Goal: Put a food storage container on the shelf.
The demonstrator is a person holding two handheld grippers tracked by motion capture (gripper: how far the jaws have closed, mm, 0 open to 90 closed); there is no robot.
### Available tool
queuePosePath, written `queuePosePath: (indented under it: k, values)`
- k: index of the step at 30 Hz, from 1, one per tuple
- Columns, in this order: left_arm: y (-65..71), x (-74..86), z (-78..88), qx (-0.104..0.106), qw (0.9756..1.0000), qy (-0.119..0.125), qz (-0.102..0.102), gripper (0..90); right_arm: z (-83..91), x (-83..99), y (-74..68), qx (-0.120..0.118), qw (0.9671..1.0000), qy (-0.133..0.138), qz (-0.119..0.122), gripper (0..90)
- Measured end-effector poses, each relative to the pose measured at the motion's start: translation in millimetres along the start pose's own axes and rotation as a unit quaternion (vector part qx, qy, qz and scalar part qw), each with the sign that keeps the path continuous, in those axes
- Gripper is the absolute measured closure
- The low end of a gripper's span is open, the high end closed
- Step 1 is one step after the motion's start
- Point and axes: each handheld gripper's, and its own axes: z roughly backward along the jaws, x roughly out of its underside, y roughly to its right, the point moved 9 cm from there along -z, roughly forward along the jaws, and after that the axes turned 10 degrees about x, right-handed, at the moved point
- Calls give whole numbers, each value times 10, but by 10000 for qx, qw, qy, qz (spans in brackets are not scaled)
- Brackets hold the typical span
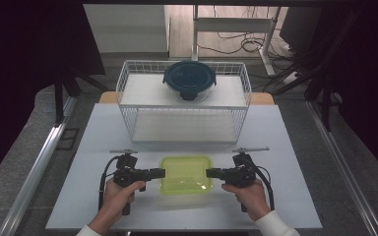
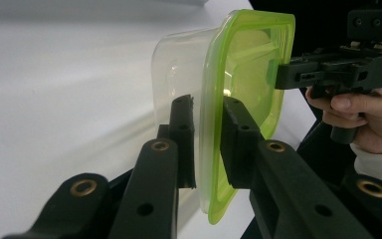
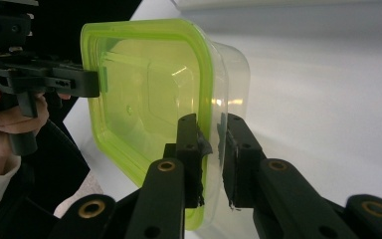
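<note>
In the high view the forearms are cut off by the bottom edge. The box (image 1: pixel 185 174) hides the table (image 1: pixel 295 147) beneath it, so whether it rests there cannot be told. In the left gripper view the right hand (image 2: pixel 363 117) runs off the right edge.

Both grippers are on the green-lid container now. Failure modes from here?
1. Both the left gripper and right gripper pinch only the thin rim of the container; it may slip or tilt if the hands move unevenly.
2. The grip sits at the green lid edge, so the lid might pop off and drop the clear tub.
3. If it goes to the wire basket, it could clip the wall or the round container.
</note>
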Motion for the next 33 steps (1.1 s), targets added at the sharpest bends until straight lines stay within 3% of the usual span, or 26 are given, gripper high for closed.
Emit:
queuePosePath:
  k: [14, 21, 33]
  values:
    - [174, -163, 52, 112, 9996, 126, -225, 780, 197, -190, -85, -12, 9993, 280, 263, 783]
    - [295, -362, 103, 136, 9989, 184, -403, 779, 302, -334, -117, -8, 9983, 465, 360, 784]
    - [479, -733, 243, 179, 9972, 379, -623, 779, 512, -731, -267, 78, 9953, 749, 612, 785]
